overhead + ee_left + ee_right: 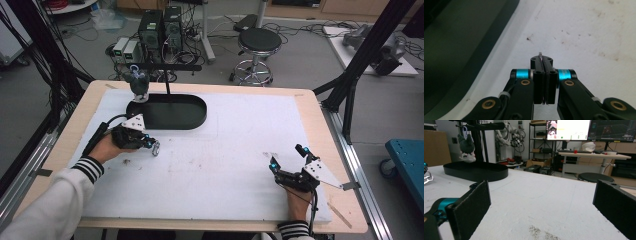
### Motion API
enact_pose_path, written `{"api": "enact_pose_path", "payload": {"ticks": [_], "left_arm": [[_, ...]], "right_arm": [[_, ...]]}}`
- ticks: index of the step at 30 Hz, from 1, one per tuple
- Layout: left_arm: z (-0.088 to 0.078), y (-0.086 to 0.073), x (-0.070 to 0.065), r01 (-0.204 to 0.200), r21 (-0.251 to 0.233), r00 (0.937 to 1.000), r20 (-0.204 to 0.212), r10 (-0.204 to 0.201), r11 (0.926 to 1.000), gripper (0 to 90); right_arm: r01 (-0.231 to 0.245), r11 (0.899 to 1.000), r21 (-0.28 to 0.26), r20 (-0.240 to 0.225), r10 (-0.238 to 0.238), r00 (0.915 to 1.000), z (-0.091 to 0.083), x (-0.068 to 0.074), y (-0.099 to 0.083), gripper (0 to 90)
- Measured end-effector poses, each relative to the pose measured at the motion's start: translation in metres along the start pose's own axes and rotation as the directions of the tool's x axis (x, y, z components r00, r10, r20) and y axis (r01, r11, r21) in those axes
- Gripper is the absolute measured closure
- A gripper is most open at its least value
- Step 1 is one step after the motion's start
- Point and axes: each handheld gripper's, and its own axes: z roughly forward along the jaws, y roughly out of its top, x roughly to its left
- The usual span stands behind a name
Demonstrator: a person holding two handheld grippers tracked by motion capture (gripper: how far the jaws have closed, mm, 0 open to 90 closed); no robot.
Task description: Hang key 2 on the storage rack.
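My left gripper (149, 144) hovers low over the white mat, just in front of the black oval tray (195, 119). Its jaws are shut on a small silver metal clasp (156, 148), whose thin edge pokes out between the pads (540, 55). A grey plush toy (137, 84) hangs from the crossbar of the black stand (167, 66) that rises from the tray. My right gripper (286, 158) rests at the mat's near right corner, open, with nothing between its pads (477, 202). In the right gripper view, the plush toy (466, 147) hangs far off to the left.
The white foam mat (235, 150) covers most of the wooden table. The tray's dark wall (461, 50) lies close on the left in the left gripper view. A black stool (257, 42) and computer boxes stand on the floor behind the table.
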Motion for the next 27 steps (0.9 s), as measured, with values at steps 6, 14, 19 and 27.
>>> {"api": "enact_pose_path", "payload": {"ticks": [6, 14, 19, 27], "left_arm": [[-0.015, 0.007, 0.002, 0.006, -0.048, 0.9998, -0.019, -0.007, 0.9988, 88.2], [-0.038, 0.028, 0.009, 0.019, -0.129, 0.9971, -0.07, -0.029, 0.9915, 88.2], [-0.048, 0.037, 0.014, 0.017, -0.166, 0.9939, -0.105, -0.035, 0.9861, 88.1], [-0.06, 0.047, 0.023, 0.03, -0.226, 0.9889, -0.135, -0.061, 0.9738, 88.1]], "right_arm": [[0.002, 1.0, -0.001, 0.0, -0.002, 1.0, 0.0, 0.0, 0.0, 0.7], [0.001, 1.0, -0.001, 0.001, -0.001, 1.0, 0.0, 0.0, 0.0, 0.7], [0.0, 1.0, -0.001, 0.0, 0.0, 1.0, 0.0, 0.0, 0.0, 0.7], [-0.001, 1.0, -0.002, 0.001, 0.001, 1.0, 0.0, 0.0, 0.0, 0.6]]}}
